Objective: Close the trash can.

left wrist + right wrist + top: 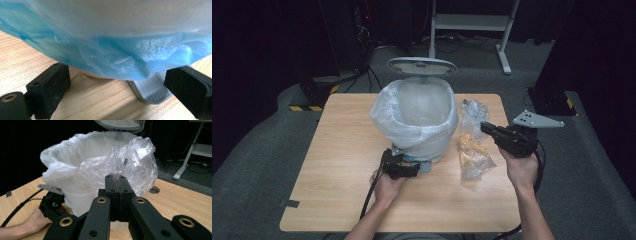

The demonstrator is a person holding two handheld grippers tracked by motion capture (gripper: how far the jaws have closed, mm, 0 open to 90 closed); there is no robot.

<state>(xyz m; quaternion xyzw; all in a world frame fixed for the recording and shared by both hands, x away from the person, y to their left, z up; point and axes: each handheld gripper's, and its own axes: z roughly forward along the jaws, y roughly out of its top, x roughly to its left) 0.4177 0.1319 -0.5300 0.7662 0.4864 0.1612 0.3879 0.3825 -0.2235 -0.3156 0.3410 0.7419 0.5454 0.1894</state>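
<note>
A pedal bin (424, 125) lined with a pale plastic liner stands mid-table, its grey lid (422, 66) raised. My left gripper (412, 170) lies low at the bin's front base. Its jaws are open either side of the grey ribbed pedal (152, 91), under the blue-tinted liner (112, 55). My right gripper (484, 127) is lifted to the right of the bin. It is shut on the crumpled top of a clear plastic bag (473, 155), which hangs to the table with yellow pieces (469, 145) inside. In the right gripper view the bag (132, 160) rises from the closed jaws of my right gripper (118, 180).
The wooden table (342, 165) has bare room to the left and front. A cable hole (155, 189) sits in it behind the bag. A bit of tape (291, 203) marks the front left corner. A white desk frame (507, 45) stands on the floor beyond.
</note>
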